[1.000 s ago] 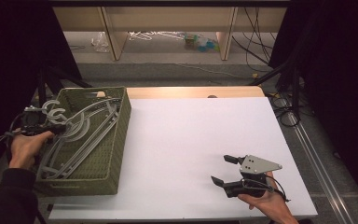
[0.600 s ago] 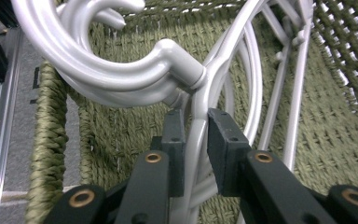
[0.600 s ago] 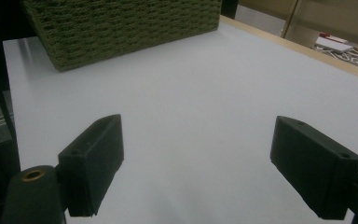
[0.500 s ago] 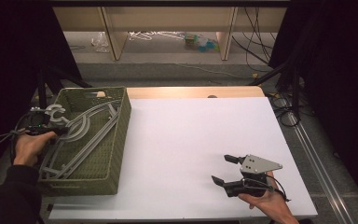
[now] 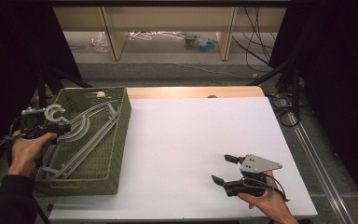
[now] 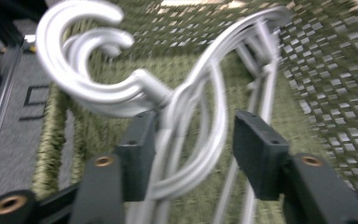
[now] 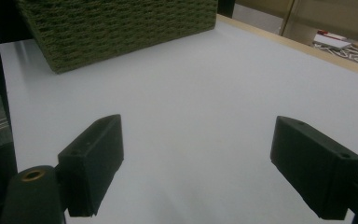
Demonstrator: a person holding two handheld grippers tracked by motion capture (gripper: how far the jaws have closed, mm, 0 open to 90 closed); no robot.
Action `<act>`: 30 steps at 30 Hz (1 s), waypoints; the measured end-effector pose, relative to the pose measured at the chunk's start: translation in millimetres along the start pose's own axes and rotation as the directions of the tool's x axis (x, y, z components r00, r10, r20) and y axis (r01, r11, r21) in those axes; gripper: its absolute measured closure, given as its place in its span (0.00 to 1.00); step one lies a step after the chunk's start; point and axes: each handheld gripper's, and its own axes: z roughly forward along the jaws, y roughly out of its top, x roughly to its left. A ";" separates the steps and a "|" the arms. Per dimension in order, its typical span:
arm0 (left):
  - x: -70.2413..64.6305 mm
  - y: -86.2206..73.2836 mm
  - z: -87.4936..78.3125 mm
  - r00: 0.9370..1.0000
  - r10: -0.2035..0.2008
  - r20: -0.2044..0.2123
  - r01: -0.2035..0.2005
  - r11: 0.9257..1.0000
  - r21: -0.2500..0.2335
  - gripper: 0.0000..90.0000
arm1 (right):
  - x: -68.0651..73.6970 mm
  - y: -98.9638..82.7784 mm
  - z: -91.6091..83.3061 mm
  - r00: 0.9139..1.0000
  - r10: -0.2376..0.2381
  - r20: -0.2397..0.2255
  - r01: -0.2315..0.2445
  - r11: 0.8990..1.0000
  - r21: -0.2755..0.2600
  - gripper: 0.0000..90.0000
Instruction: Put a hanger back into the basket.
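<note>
The white surface (image 5: 186, 140) carries a green woven basket (image 5: 116, 154) at its left edge, and every place here is given from that basket. Inside it lies a bundle of grey plastic hangers (image 5: 81, 140), the bodies slanting from the near wall up toward the far wall, the hooks (image 5: 56, 113) gathered at the basket's far-left rim and rising just above it. The left gripper (image 5: 56, 128) is held at that same left rim, just below the hooks; in the left gripper view its jaws have just been opening, and the hanger necks (image 6: 186, 116) are seen between them, resting against the left pad (image 6: 142, 140) while the right pad (image 6: 256, 149) stands clear, so nothing is clamped. The step in hand is judged to be the release of the hangers into the basket. For it to be done well, the jaws should be opened fully before the hand is drawn away, and the withdrawal is best made straight back along the jaws, so that no hook is snagged and the bundle is not dragged over the rim. The right gripper (image 5: 224, 169) is kept well to the right of the basket, low over the bare surface, its 2 jaws spread wide with nothing between them, and is best left there.
</note>
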 end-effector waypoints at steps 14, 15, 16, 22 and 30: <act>-82.7 -1.1 -42.1 0.986 0.025 0.166 0.010 0.979 -0.204 0.29 | -2.0 -0.6 -0.1 0.998 0.055 0.015 -0.054 0.998 -0.023 0.19; -90.3 -1.2 -42.9 0.983 0.039 0.179 0.000 0.977 -0.214 0.25 | -2.1 -0.8 -0.2 0.998 0.055 0.017 -0.054 0.998 -0.025 0.19; -98.1 -1.4 -44.1 0.980 0.055 0.193 -0.011 0.975 -0.221 0.23 | -1.9 -0.8 -0.4 0.998 0.052 0.018 -0.052 0.998 -0.029 0.19; -141.8 -7.5 -45.8 0.952 0.147 0.268 -0.070 0.958 -0.277 0.20 | -2.4 -0.8 -1.2 0.998 0.058 0.021 -0.057 0.998 -0.035 0.18; -184.1 -21.3 -40.3 0.917 0.232 0.325 -0.130 0.943 -0.307 0.19 | -3.3 -1.3 0.5 0.998 0.061 0.017 -0.060 0.996 -0.066 0.18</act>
